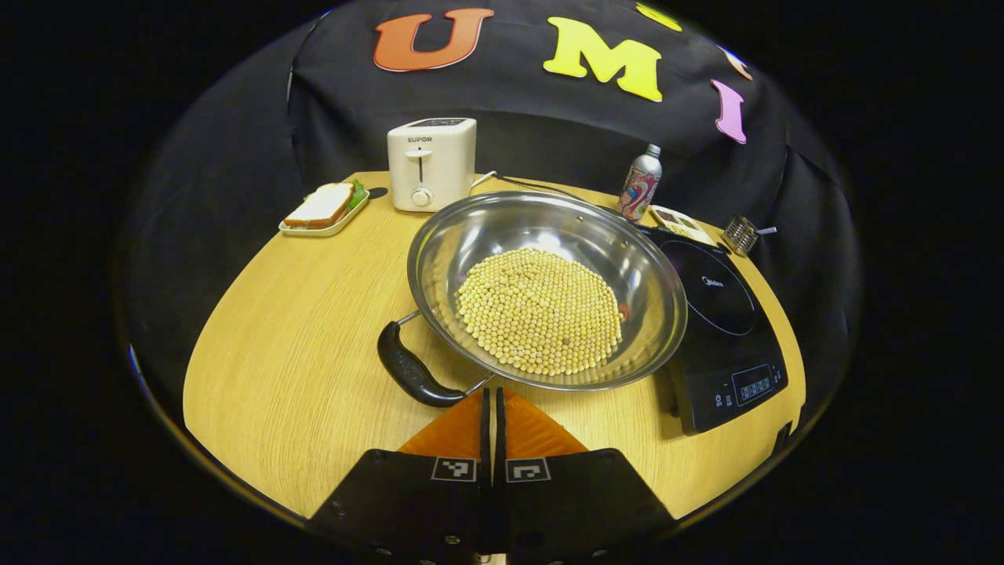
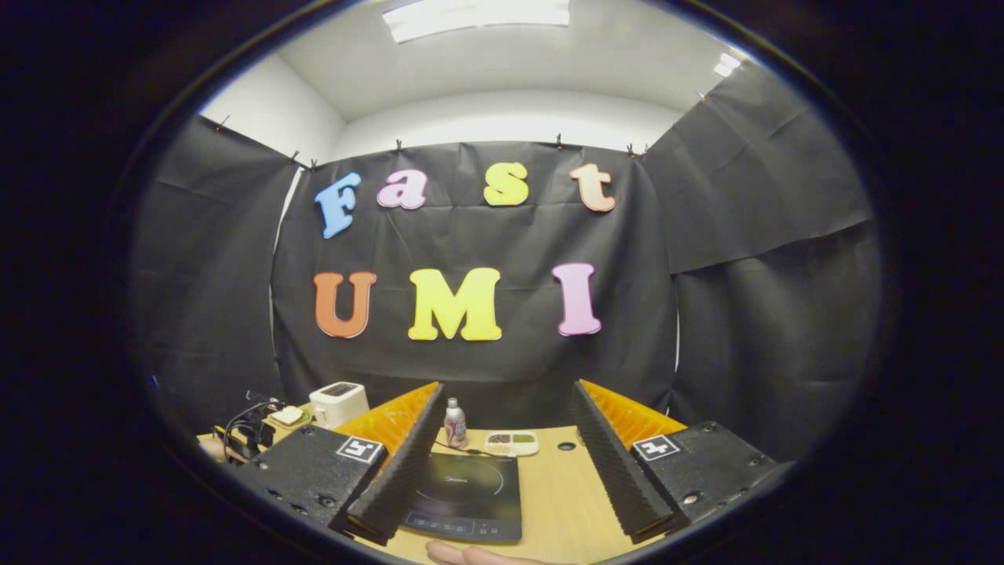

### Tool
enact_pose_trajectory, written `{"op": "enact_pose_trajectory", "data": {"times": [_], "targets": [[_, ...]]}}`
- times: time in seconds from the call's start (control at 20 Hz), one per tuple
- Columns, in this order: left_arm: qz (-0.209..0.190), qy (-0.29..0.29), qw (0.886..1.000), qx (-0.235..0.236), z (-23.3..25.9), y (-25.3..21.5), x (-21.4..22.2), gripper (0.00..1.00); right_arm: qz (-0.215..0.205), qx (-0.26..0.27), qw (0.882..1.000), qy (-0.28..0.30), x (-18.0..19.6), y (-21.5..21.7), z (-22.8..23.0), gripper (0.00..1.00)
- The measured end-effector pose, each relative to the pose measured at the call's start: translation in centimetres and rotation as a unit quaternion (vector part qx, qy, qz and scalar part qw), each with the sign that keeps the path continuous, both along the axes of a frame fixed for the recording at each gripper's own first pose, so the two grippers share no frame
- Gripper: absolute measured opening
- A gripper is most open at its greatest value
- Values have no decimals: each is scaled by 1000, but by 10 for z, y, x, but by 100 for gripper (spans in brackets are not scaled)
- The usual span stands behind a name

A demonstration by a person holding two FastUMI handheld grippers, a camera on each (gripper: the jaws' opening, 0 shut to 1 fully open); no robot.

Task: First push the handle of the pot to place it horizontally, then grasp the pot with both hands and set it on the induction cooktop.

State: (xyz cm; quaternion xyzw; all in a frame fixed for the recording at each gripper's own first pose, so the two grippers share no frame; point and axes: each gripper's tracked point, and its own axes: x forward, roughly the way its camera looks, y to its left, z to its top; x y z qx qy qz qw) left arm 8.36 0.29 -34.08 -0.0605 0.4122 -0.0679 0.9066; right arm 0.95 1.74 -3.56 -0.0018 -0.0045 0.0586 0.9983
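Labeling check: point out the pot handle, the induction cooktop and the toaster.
pot handle (image 1: pixel 408 369), left gripper view, middle of the black grip.
induction cooktop (image 1: pixel 718 294), left gripper view, round glass cooking zone.
toaster (image 1: pixel 431 161), left gripper view, front face.

Bright, even light from ceiling panels (image 2: pixel 478 17). Glare on the pot (image 1: pixel 541 290) inner wall; soft shadow on the worktop (image 1: pixel 298 353) beneath it. Strong fisheye bending at edges. Focus sharp.
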Motion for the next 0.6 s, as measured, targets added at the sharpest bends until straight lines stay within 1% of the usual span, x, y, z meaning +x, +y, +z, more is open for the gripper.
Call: {"op": "enact_pose_trajectory", "data": {"times": [0.05,0.2,0.25,0.3,0.35,0.4,0.45,0.6], "targets": [[1,2,1000,-9,1,2,2,0,2,-1,1000,-3,-3,2,-1,96],[4,8,1000,-16,1,13,8,0,6,-4,1000,-6,-8,7,0,96],[7,9,1000,-15,0,18,11,0,8,-3,1000,-10,-10,8,2,100],[9,11,1000,-14,0,23,13,0,9,-3,1000,-14,-12,10,5,96],[10,11,1000,-14,0,26,15,0,9,-3,1000,-18,-13,11,5,96],[12,10,1000,-17,0,29,17,10,7,-4,1000,-22,-13,10,6,100],[16,10,1000,-22,0,32,21,0,5,-6,1000,-27,-14,10,7,96],[23,10,999,-28,0,41,30,0,6,-12,999,-35,-16,13,8,96]]}}
